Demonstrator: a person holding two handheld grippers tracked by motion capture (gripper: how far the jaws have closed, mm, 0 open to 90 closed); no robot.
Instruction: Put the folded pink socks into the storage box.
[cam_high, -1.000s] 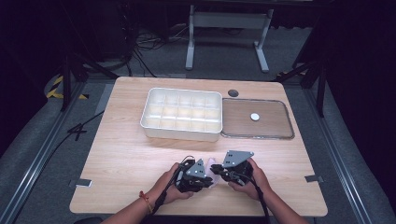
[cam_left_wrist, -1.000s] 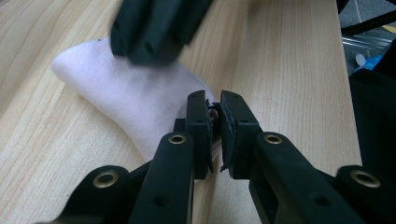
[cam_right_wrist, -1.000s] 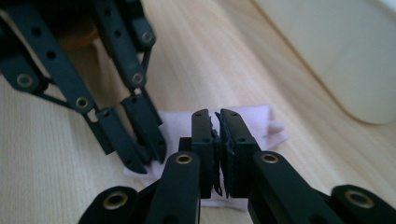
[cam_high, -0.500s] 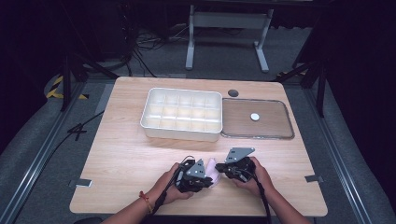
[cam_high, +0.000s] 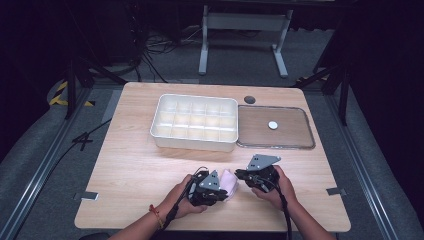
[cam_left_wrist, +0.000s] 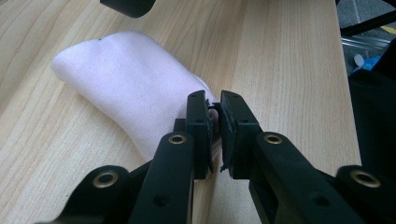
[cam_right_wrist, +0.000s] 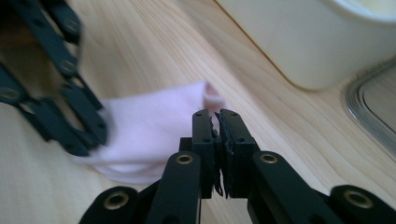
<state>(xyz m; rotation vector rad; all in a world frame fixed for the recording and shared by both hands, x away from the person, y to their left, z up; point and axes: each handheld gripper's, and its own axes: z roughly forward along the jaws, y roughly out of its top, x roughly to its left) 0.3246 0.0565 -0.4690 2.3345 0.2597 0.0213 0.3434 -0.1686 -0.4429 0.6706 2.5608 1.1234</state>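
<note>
A pale pink folded cloth (cam_high: 230, 180) lies on the wooden table near its front edge, between my two hands. My left gripper (cam_high: 223, 192) points right and is shut on the cloth's near edge; in the left gripper view the fabric (cam_left_wrist: 135, 88) is pinched between the jaws of that gripper (cam_left_wrist: 214, 100). My right gripper (cam_high: 239, 174) points left with its jaws shut. Its tips (cam_right_wrist: 215, 114) sit just short of the cloth's corner (cam_right_wrist: 154, 126), and nothing shows between them.
A white compartment tray (cam_high: 194, 143) stands mid-table, its wall (cam_right_wrist: 303, 42) close to the right gripper. Beside it lies a clear flat lid (cam_high: 296, 145) with a small white disc (cam_high: 272, 125) on it. A dark round spot (cam_high: 249, 99) marks the table behind them.
The right hand has shifted slightly toward the left gripper. The left hand has stayed put, and both pairs of jaws stand as before.
</note>
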